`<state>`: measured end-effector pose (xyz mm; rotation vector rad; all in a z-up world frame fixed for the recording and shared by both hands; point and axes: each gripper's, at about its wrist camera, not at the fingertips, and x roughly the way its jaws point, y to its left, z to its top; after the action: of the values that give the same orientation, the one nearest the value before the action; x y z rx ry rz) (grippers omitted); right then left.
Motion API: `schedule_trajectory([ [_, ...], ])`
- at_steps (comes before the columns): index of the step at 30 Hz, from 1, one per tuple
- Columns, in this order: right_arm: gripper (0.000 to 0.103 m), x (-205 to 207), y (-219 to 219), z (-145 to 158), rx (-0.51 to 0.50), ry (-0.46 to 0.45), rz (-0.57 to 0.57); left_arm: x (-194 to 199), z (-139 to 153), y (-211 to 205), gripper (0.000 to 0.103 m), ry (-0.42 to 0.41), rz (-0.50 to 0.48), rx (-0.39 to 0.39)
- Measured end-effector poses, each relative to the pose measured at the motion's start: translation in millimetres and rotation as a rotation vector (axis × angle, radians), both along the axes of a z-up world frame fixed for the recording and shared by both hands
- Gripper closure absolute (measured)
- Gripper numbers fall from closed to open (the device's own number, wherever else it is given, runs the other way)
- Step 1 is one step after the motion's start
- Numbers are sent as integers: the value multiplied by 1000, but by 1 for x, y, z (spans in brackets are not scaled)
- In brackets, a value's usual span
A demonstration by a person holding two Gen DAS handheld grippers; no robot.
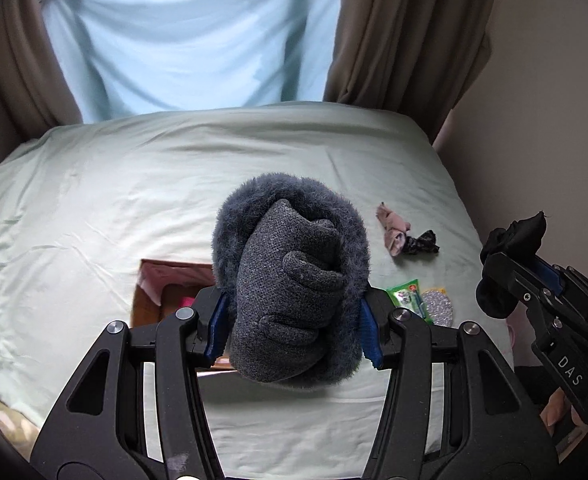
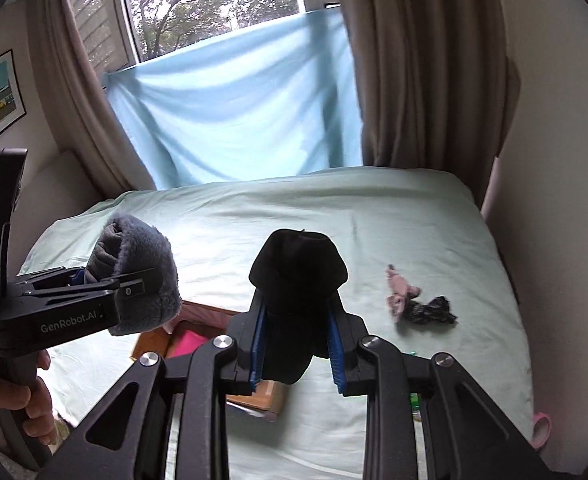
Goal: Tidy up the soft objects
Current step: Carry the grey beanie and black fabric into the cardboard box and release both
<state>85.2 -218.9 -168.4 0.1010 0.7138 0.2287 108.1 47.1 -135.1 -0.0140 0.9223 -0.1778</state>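
My left gripper is shut on a grey fluffy glove bundle and holds it above a cardboard box on the bed. It also shows in the right wrist view. My right gripper is shut on a black sock bundle, held above the bed to the right of the box; it shows in the left wrist view. A pink sock and a black patterned cloth lie on the bed at right.
The bed has a pale green sheet. A green packet and a silver sparkly pad lie near the right edge. Brown curtains and a blue cloth hang behind. A wall is close on the right.
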Motion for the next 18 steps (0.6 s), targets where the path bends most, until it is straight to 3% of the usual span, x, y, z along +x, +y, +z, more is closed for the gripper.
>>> schedule_trajectory([
  [7, 78, 10, 81, -16, 2, 58, 40, -4, -17, 101, 54, 33, 59, -17],
  [12, 78, 17, 126, -38, 9, 126, 32, 5, -41, 155, 54, 83, 48, -12],
  [18, 78, 40, 166, -75, 15, 233, 5, 37, -86, 184, 54, 171, 0, -1],
])
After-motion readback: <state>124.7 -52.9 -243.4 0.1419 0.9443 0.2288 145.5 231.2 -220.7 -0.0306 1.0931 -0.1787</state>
